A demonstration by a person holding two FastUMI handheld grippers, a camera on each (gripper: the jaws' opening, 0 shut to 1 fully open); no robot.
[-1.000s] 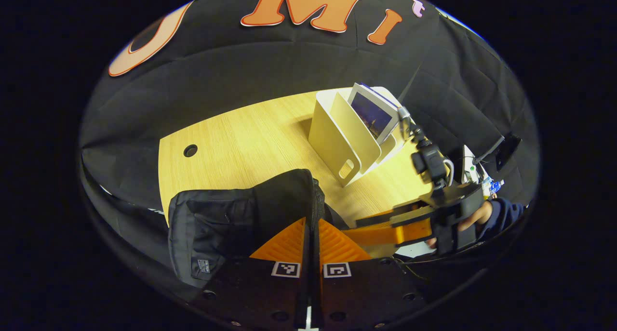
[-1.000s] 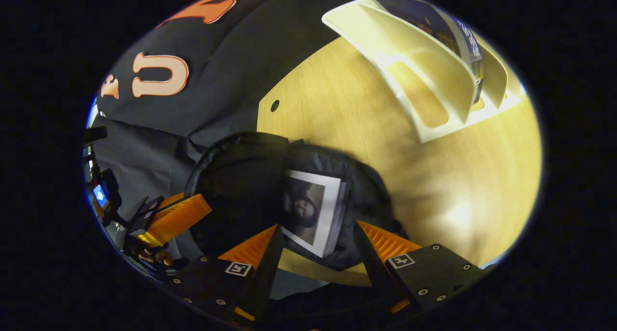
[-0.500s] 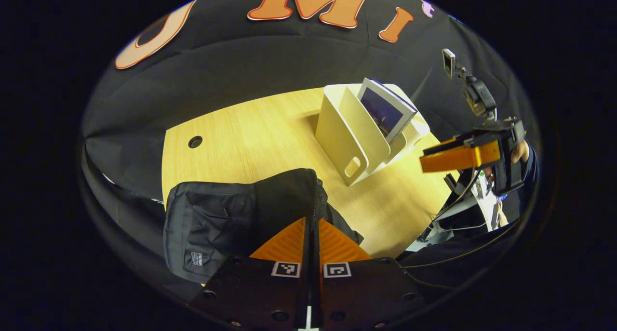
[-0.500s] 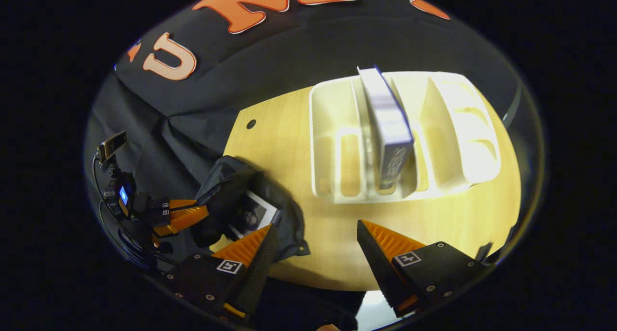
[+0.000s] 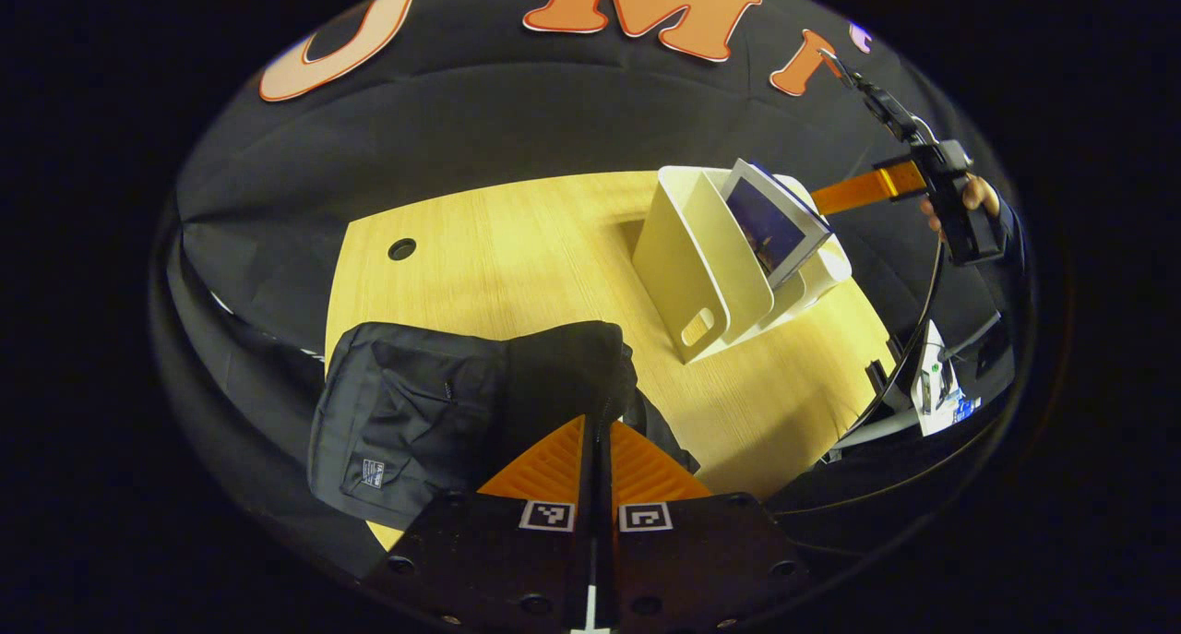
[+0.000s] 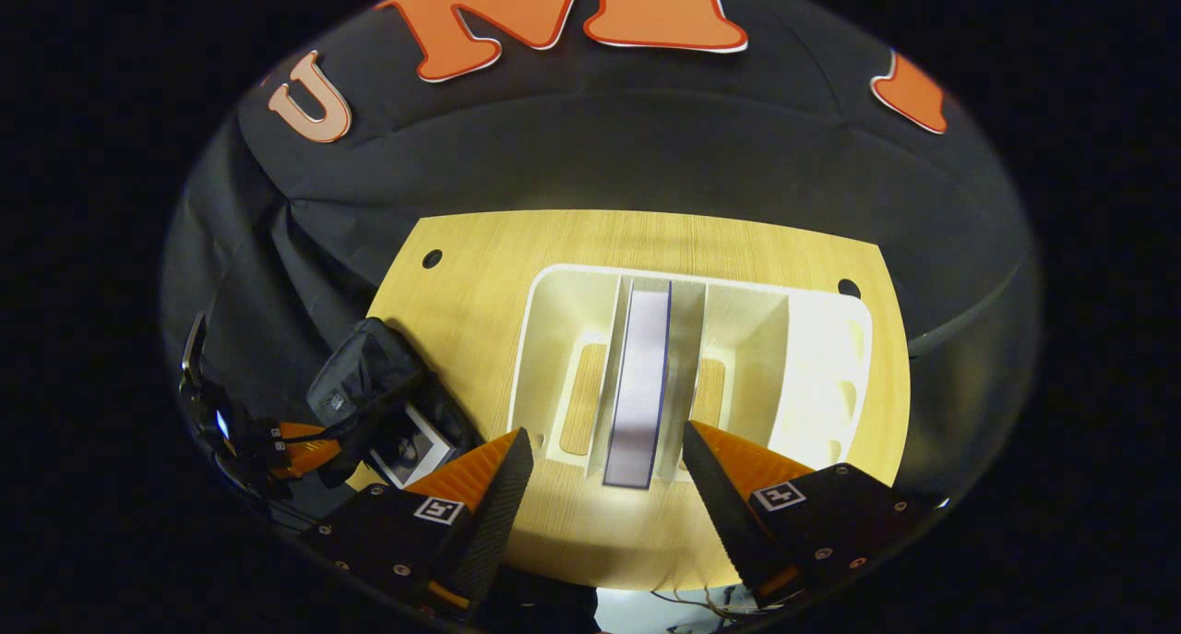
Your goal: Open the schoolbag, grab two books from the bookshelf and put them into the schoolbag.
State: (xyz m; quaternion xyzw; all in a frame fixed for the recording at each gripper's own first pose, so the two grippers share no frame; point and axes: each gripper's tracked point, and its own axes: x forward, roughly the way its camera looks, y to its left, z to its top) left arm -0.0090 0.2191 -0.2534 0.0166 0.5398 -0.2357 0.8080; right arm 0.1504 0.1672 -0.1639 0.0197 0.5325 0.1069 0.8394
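Note:
The black schoolbag [image 5: 415,412] lies at the table's near left corner, and my left gripper [image 5: 598,426] is shut on the edge of its opening. A white slotted bookshelf [image 5: 687,274] stands mid-table holding a blue-covered book [image 5: 773,230] that leans in it. My right gripper [image 6: 604,438] hovers open above the bookshelf [image 6: 563,339], looking straight down, its fingers on either side of the book's [image 6: 638,376] near end without touching. A book with a grey picture cover [image 6: 406,445] lies inside the schoolbag [image 6: 364,380]. The left gripper [image 6: 295,431] holds that bag's rim.
The wooden table [image 5: 498,246] has a cable hole [image 5: 401,248] at the far left. Another hole [image 6: 847,288] sits beyond the bookshelf. A hand [image 5: 964,198] holds the right gripper [image 5: 867,186] above the shelf. Cables and a small white device [image 5: 932,385] lie off the right edge.
My right gripper, open throughout, left the bag, where a book now lies, rose and swung over the bookshelf, centring on the standing book. My left gripper kept its hold on the bag.

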